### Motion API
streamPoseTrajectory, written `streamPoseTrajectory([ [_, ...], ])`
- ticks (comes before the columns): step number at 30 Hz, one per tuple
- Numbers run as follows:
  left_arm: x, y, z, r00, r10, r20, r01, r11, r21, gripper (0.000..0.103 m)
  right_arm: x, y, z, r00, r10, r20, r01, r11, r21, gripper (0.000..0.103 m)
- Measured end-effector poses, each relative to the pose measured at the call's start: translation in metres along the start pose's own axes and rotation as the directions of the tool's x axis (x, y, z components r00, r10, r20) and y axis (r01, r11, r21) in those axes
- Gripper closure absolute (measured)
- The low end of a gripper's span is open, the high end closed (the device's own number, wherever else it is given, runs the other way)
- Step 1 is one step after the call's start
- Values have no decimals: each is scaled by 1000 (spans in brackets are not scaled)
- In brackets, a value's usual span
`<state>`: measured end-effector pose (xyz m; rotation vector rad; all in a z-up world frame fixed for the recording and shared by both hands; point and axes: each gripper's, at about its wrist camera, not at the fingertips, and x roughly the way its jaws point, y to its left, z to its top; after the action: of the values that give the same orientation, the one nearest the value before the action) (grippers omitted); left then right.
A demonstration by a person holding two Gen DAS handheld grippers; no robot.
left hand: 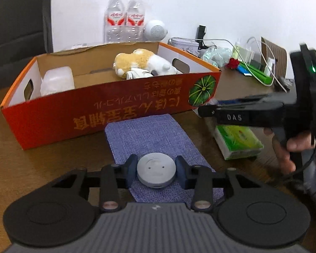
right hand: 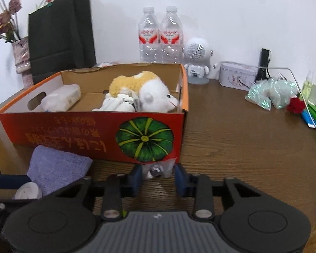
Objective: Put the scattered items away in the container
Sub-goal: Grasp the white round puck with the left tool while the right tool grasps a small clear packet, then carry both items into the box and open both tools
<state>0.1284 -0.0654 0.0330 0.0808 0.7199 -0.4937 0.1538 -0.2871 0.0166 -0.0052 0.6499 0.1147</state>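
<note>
An orange cardboard box [left hand: 107, 109] with a pumpkin picture stands on the wooden table; it also shows in the right wrist view [right hand: 78, 132]. It holds a plush toy [left hand: 141, 63], a white container [left hand: 56, 82] and a small white item. My left gripper [left hand: 155, 171] is shut on a grey round disc [left hand: 155, 172] over a blue-purple cloth [left hand: 149, 135]. My right gripper [right hand: 158, 176] has its jaws either side of a small clear bag [right hand: 158, 169] holding a metal part, close to the box's front corner. The jaws stand apart from the bag.
A green tissue pack [left hand: 238, 141] lies right of the cloth. Two water bottles [right hand: 160, 35], a white speaker figure [right hand: 197, 61], a tin [right hand: 236, 77], crumpled plastic bags [right hand: 271, 94], a red flower and cables line the back and right. A black bag [right hand: 61, 35] stands behind the box.
</note>
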Motion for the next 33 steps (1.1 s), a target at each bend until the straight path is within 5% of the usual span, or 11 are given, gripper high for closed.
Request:
streamPoseTrajectory([
  [2, -1, -1, 0, 1000, 16, -1, -16, 1000, 2, 63, -1, 2, 0, 1000, 20, 1, -20, 1000, -9, 88],
  [8, -35, -4, 0, 996, 33, 88, -28, 998, -53, 63, -11, 2, 1, 1000, 21, 17, -21, 1000, -2, 91],
  [12, -73, 7, -1, 985, 36, 168, -4, 982, -188, 63, -50, 8, 1, 993, 21, 119, -17, 999, -33, 91],
  [16, -101, -3, -17, 980, 96, 176, -54, 971, -232, 63, -99, 23, -13, 980, 111, 167, -110, 994, -16, 91],
  [20, -106, -19, -41, 988, 83, 128, -52, 973, -224, 63, -126, 52, -51, 964, 247, 99, -243, 969, -43, 91],
  [24, -116, -16, -43, 985, 98, 143, -58, 965, -257, 63, -134, 63, -74, 959, 281, 45, -278, 959, -62, 91],
  [29, -128, 1, 7, 968, 94, 233, -51, 982, -184, 63, -144, 52, -37, 961, 232, 154, -222, 972, -76, 91],
  [33, -97, 38, 75, 979, 102, 175, -77, 986, -144, 63, -140, 43, 36, 938, 217, 269, -195, 975, -108, 91],
])
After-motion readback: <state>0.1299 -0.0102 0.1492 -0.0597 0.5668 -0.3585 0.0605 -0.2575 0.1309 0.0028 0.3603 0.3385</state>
